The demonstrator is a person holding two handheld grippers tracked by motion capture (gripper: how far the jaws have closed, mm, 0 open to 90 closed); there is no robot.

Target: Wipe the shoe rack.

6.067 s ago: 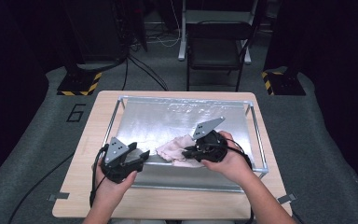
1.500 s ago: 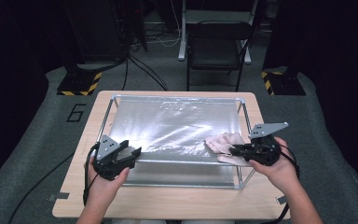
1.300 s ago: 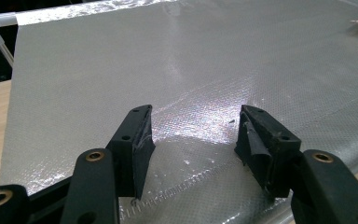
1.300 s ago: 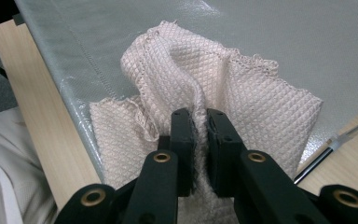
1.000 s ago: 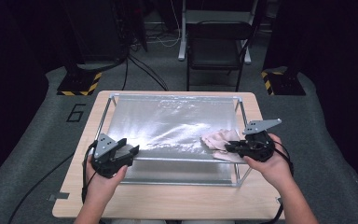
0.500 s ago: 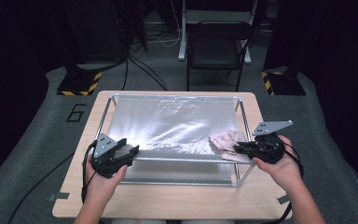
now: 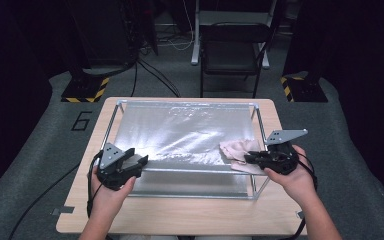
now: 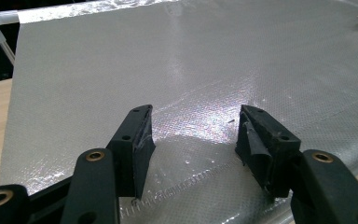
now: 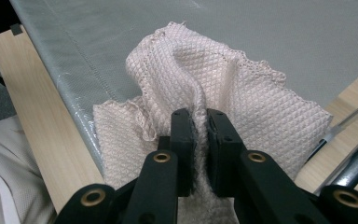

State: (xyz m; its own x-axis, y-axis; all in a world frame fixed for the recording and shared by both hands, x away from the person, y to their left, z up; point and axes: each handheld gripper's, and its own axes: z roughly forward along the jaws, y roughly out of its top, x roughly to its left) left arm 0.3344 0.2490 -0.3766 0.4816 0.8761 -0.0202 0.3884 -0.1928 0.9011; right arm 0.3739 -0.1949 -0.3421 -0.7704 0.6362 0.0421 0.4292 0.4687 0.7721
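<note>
Right gripper view first: the right gripper (image 9: 198, 122) has its two black jaws nearly together, with a fold of the cloth (image 9: 242, 88) pinched between them. That cloth is pale pink with a waffle weave, and it bunches up into a ridge right at the bite, which tells me the grip is taken on a gathered fold and not on a flat edge. The rest of it spreads out and hangs partly off the silvery sheet (image 9: 279, 28), over the wooden table (image 9: 32, 93) beside it.

From the high view, the right gripper (image 7: 254, 158) sits at the right end of the metal frame (image 7: 254, 116), and the cloth (image 7: 236, 149) lies over the sheet's near right corner, so I'd say it's held there to be dragged or lifted.

Over on the other side, the left gripper (image 7: 139, 160) is at the sheet's near left edge. In the left gripper view its jaws stand wide apart with nothing between them, the left gripper (image 8: 193, 140) hovering over the sheet (image 8: 168, 60) just past its stitched hem. My guess is that it's parked there out of the way, or ready to steady the sheet while the other hand works
</note>
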